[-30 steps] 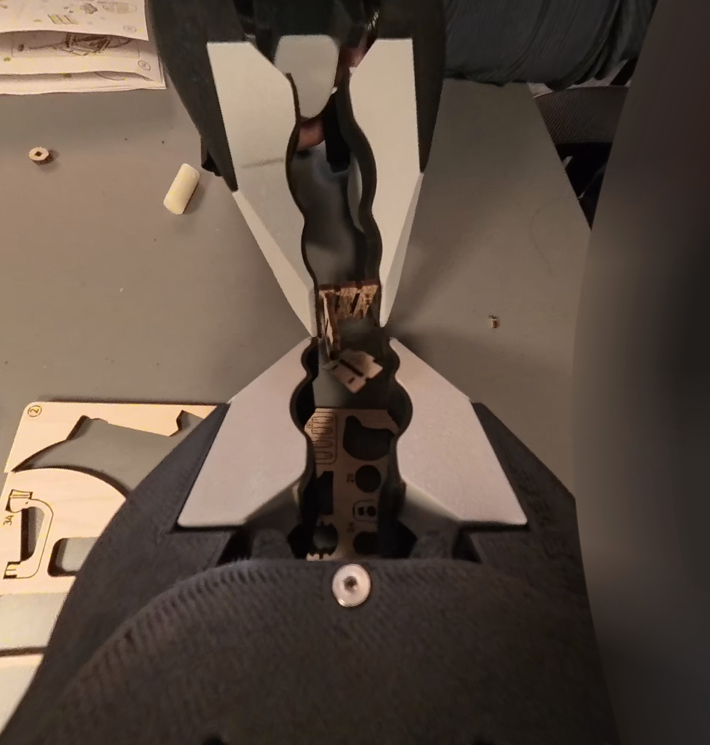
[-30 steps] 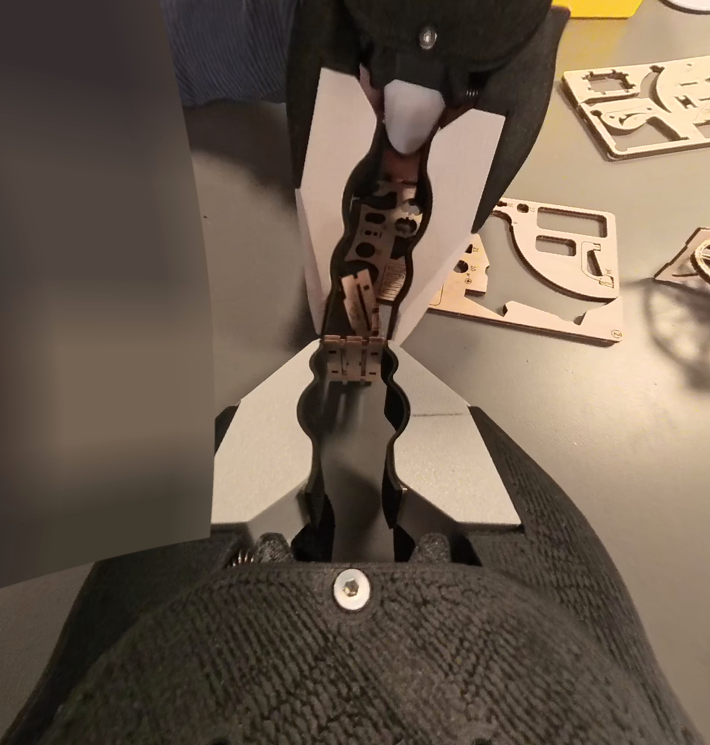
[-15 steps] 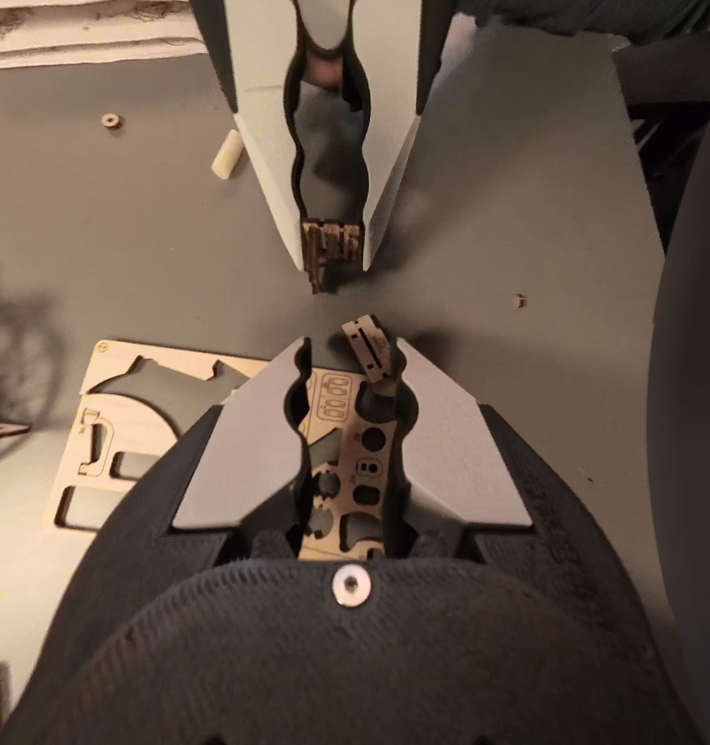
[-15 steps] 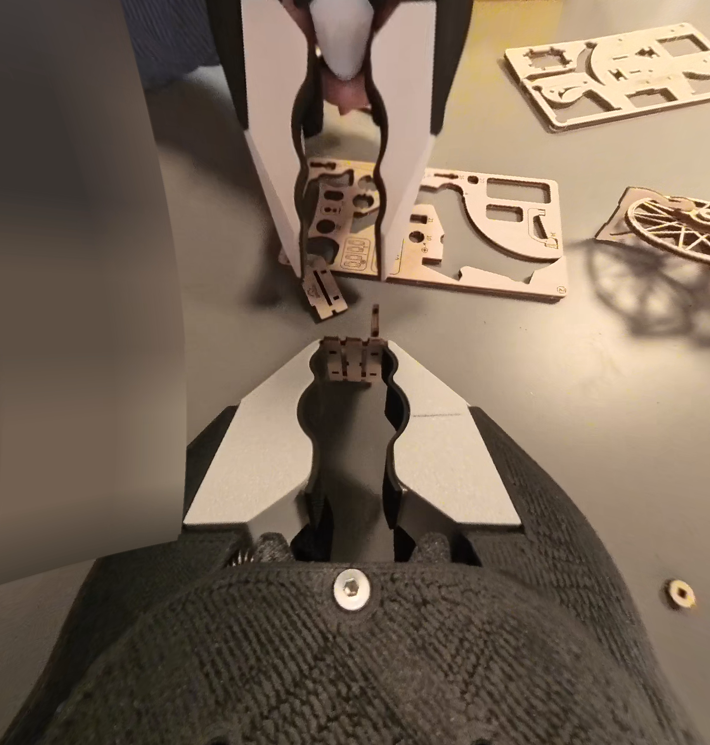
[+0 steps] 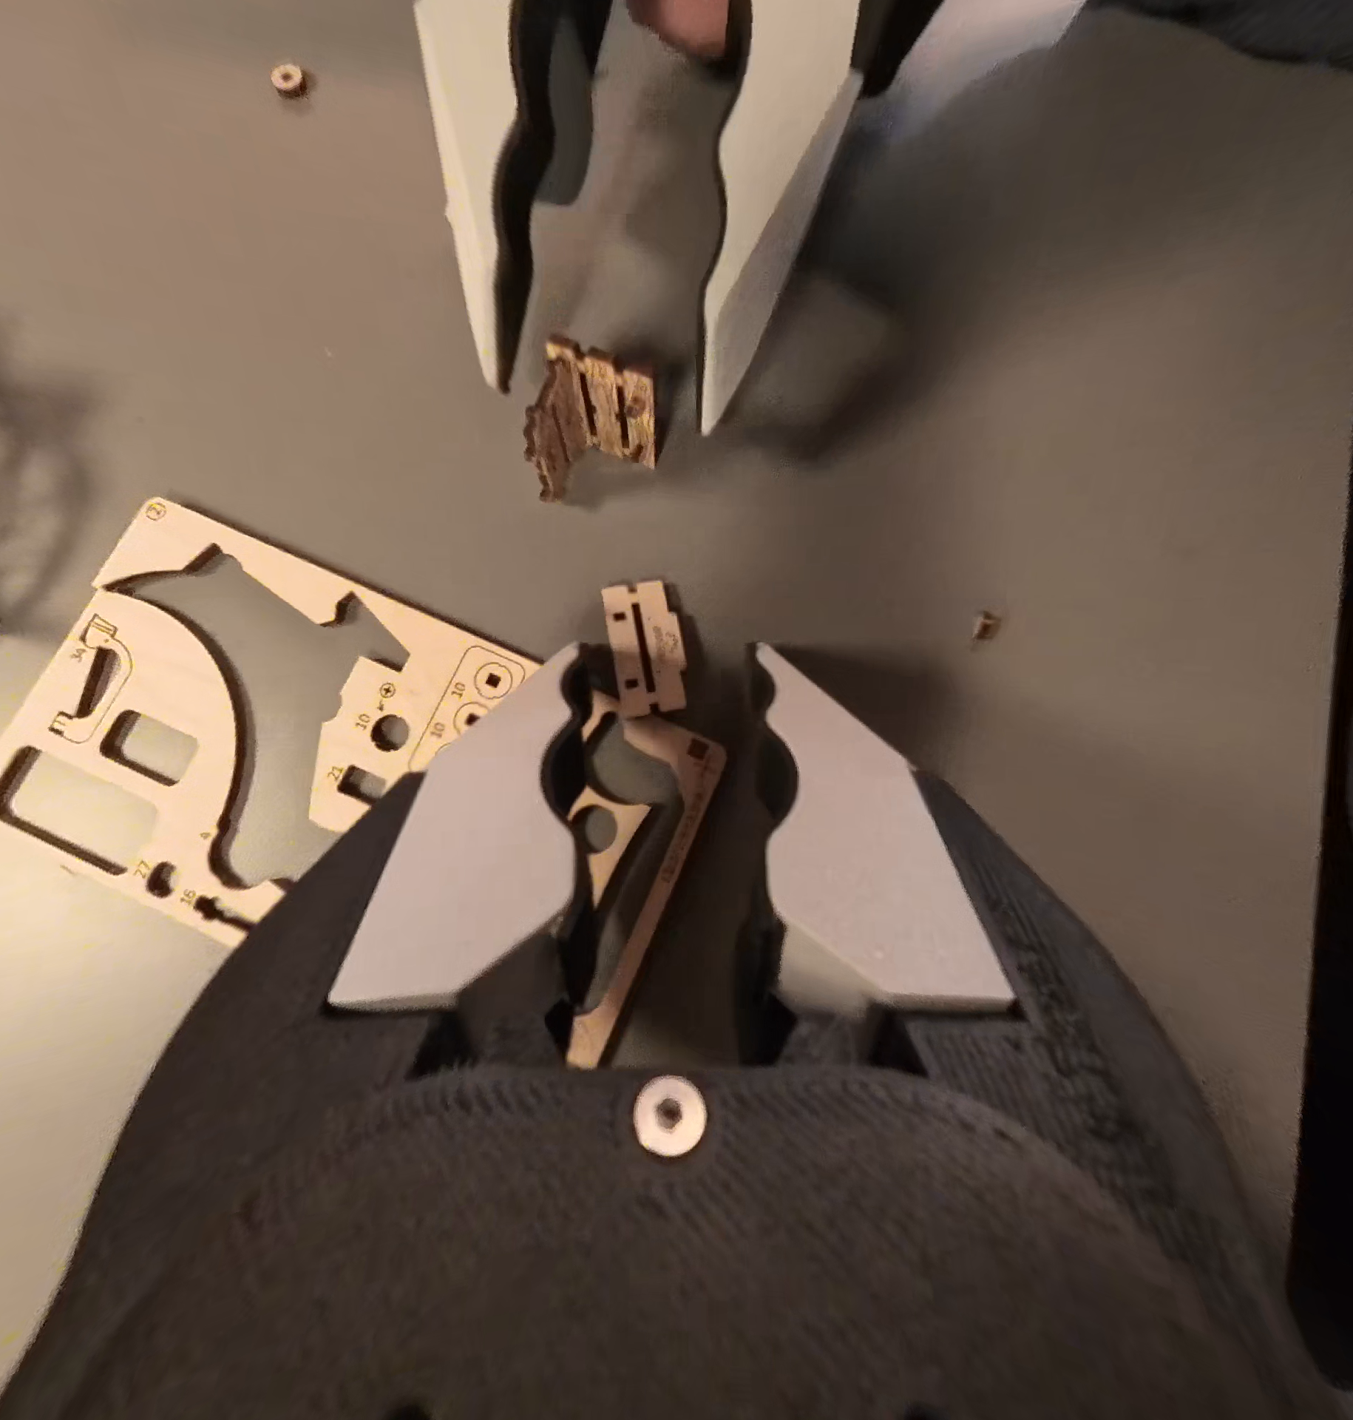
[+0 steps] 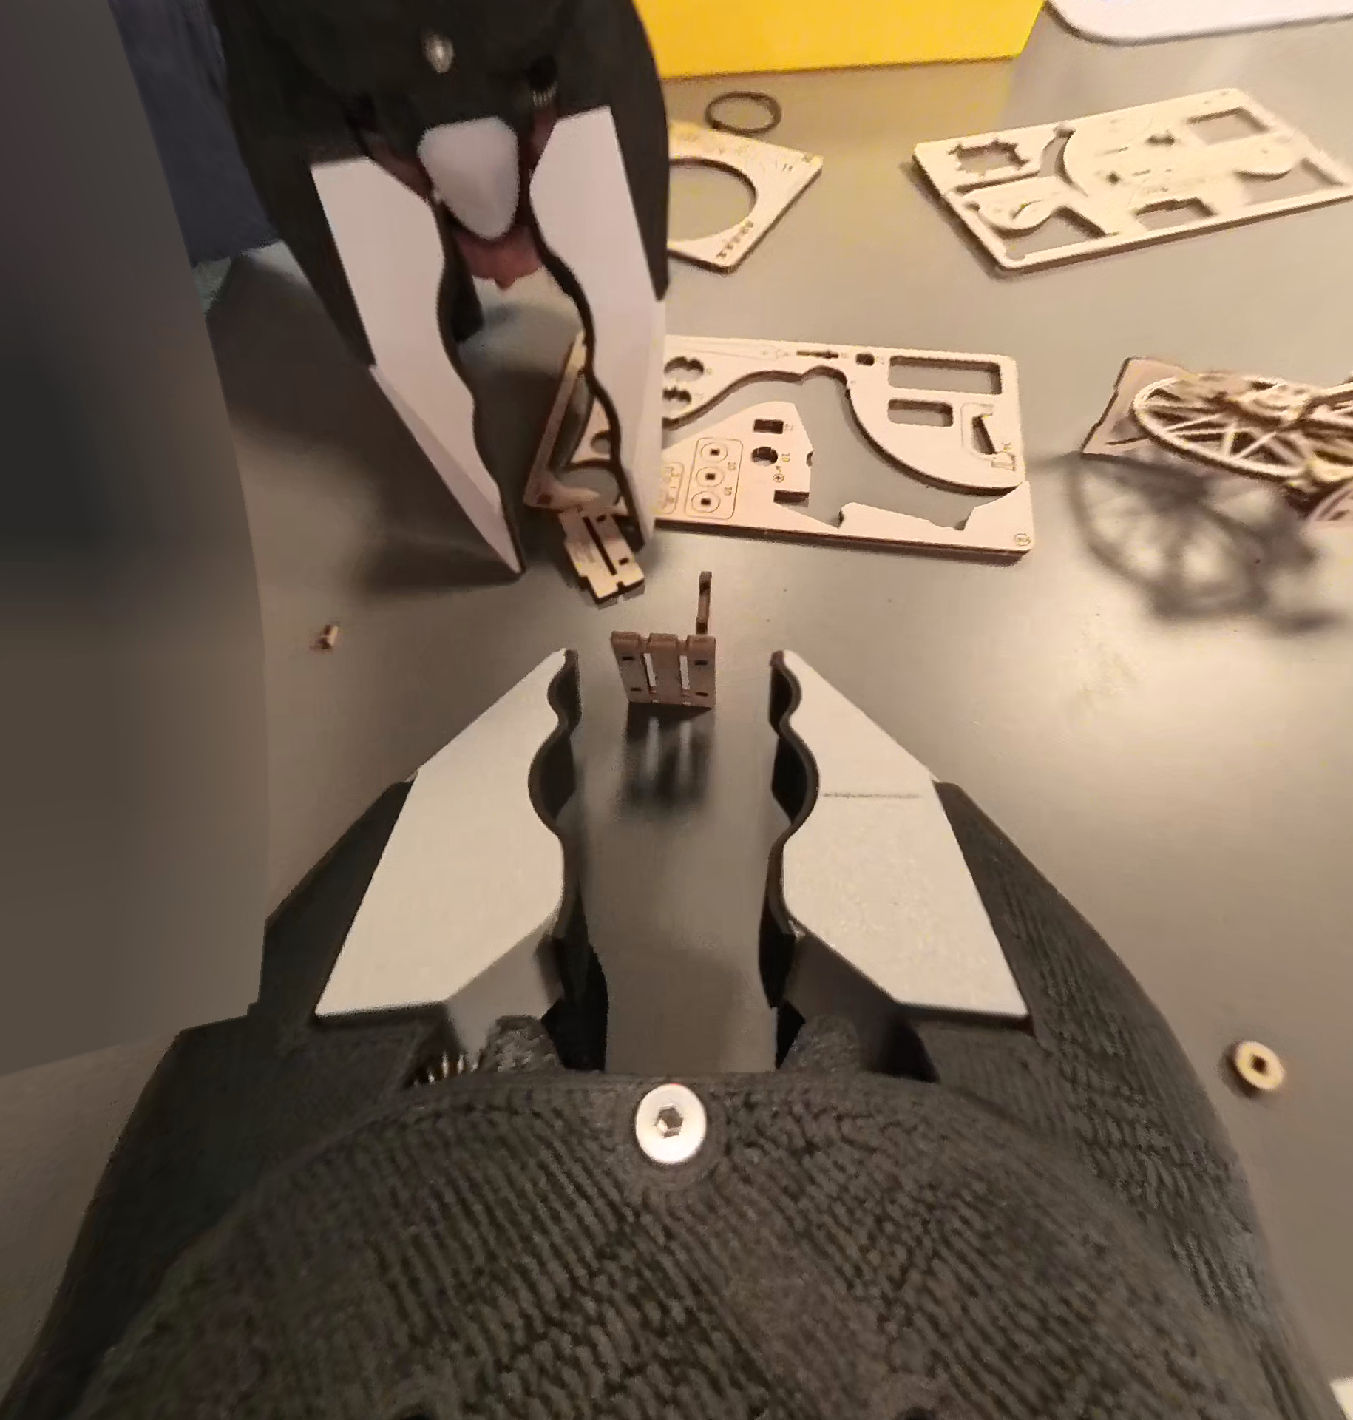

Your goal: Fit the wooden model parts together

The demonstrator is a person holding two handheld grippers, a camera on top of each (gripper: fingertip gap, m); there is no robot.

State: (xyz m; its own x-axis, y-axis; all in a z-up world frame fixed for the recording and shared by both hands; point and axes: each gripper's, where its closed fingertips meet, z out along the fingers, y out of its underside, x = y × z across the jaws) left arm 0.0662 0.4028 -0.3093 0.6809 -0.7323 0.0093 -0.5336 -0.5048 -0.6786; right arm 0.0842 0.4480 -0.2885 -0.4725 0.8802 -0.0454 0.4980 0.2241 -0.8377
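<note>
A small dark wooden assembly with slots stands upright on the grey table, between the tips of my right gripper and apart from both. The right gripper is open. It shows in the left wrist view, with the assembly. A small pale slotted piece lies on the table at the tips of my left gripper, which is open. A cut-out wooden sheet lies under the left gripper. In the right wrist view the left gripper stands at the upper left over the slotted piece.
More cut-out sheets lie at the back right, one with a round hole. A built wooden wheel model sits at the right. A yellow box, a black ring, a small washer and a tiny offcut are around.
The two grippers have drawn apart. The right gripper has opened and let go of the assembly, which now stands on the table. The left gripper has opened wider; the slotted piece lies at its tips.
</note>
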